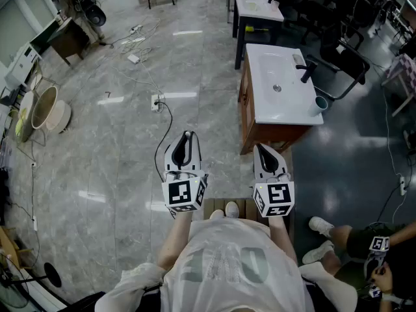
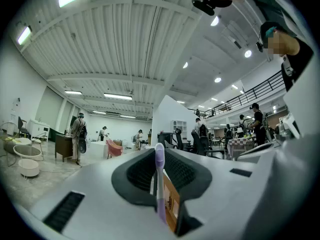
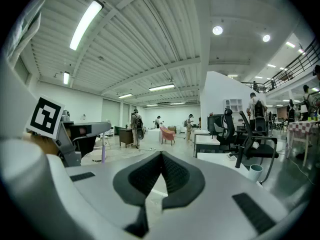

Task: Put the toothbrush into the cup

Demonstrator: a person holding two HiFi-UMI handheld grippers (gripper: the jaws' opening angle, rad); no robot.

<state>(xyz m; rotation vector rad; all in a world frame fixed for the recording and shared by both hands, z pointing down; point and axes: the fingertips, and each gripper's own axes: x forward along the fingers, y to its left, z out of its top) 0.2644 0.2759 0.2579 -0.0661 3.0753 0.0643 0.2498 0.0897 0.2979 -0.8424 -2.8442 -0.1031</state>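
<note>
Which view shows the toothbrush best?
The left gripper view: the toothbrush stands close up, clamped in the left gripper. The right gripper view shows it small and distant; the head view doesn't show it clearly.

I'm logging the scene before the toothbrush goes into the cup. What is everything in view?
toothbrush: one, purple, upright between the left gripper's jaws
cup: one, pale blue-green, on the sink's right edge
sink: one, white, ahead and to the right
cabinet: one, brown wood, under the sink
faucet: one, black, on the sink's right side
table: one, white top, beyond the sink
office chairs: several, black, right of the sink
cables: several, lying at the upper left
bystander: one, bottom right corner
left gripper: one, white, shut on the toothbrush
right gripper: one, white, jaws together, empty
</note>
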